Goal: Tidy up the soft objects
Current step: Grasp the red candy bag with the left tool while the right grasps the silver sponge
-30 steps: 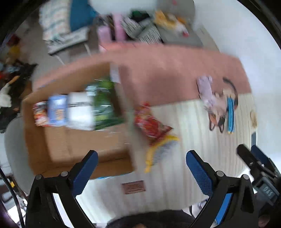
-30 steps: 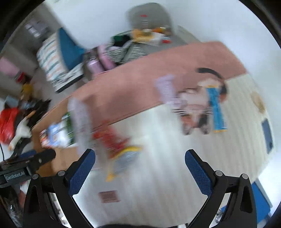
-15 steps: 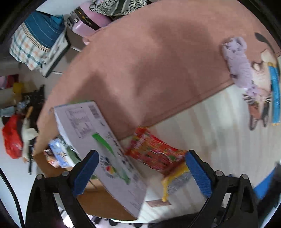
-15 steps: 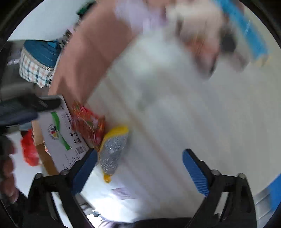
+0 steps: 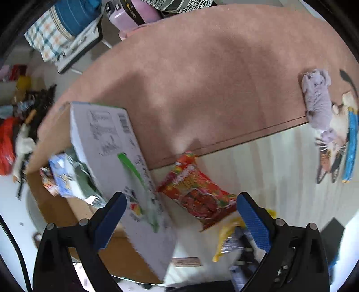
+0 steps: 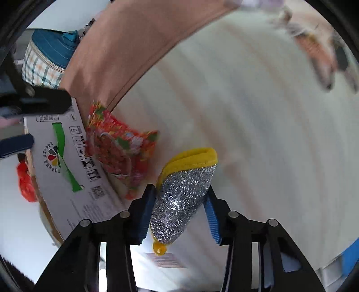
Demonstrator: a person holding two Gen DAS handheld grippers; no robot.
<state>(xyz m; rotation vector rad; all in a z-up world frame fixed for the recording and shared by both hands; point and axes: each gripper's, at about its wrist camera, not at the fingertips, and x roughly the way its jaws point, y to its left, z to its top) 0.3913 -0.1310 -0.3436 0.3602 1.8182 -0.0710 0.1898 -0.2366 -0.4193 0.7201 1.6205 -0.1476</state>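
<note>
A yellow and silver glitter sponge [image 6: 184,191] lies on the cream striped mat, and my right gripper [image 6: 179,211] has its blue pads closed against both sides of it. The sponge also shows in the left wrist view [image 5: 228,240], with the right gripper partly seen around it. A red snack packet [image 5: 199,197] lies beside the cardboard box [image 5: 125,170]; it also shows in the right wrist view [image 6: 119,148]. My left gripper [image 5: 179,222] is open and empty above the box flap and the packet. A lilac plush [image 5: 318,101] lies far right.
The box holds several packets [image 5: 67,179]. Its white flap [image 6: 67,166] stands up next to the snack packet. A cat-print mat patch [image 5: 334,143] is at the right. Bags and a suitcase [image 5: 132,13] lie beyond the pink rug [image 5: 202,78]. Clutter sits on the floor at left [image 5: 13,134].
My right gripper dropped down to the sponge and closed its pads on it. My left gripper swung over the box flap and stays open.
</note>
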